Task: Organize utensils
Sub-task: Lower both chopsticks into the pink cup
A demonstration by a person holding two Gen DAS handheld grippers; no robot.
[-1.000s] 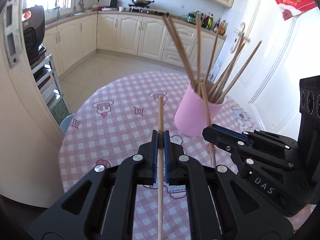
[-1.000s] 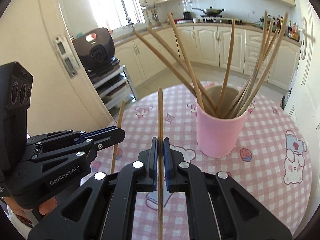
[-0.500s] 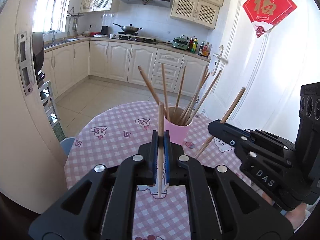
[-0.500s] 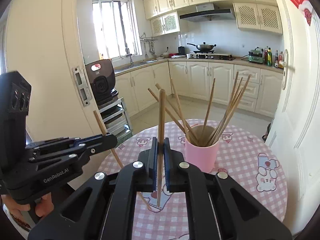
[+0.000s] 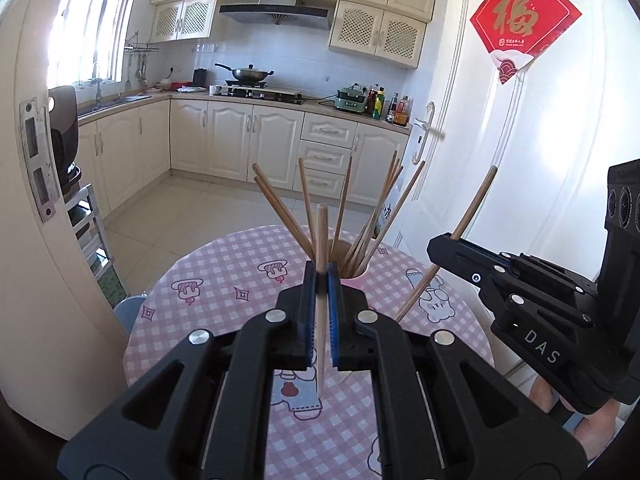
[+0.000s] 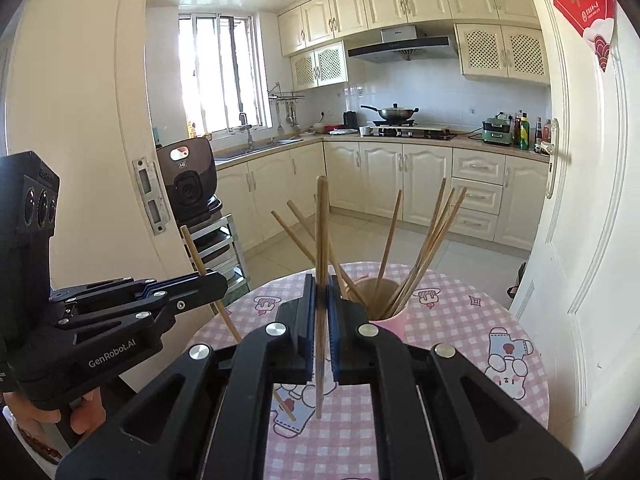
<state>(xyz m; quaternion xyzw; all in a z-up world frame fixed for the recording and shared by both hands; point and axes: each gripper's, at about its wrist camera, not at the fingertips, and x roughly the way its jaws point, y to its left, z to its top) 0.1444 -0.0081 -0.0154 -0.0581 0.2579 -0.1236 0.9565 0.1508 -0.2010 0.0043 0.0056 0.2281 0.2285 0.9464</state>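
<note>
A pink cup (image 6: 386,322) holding several wooden chopsticks (image 6: 430,248) stands on the round pink-checked table (image 6: 460,320); it also shows in the left wrist view (image 5: 356,276). My left gripper (image 5: 321,276) is shut on one upright chopstick (image 5: 321,232), held above the table short of the cup. My right gripper (image 6: 321,280) is shut on another upright chopstick (image 6: 321,220), beside the left one. Each gripper shows in the other's view, the right gripper (image 5: 436,245) and the left gripper (image 6: 218,280).
A cream door (image 5: 520,160) stands close on the right of the table, a curved cream wall (image 5: 36,280) on the left. Kitchen cabinets and a stove (image 6: 400,124) lie far behind. A blue bin (image 5: 128,312) sits by the table's left edge.
Both grippers have risen and pulled back from the cup, each still holding its chopstick. The cup now looks smaller and lower in both views.
</note>
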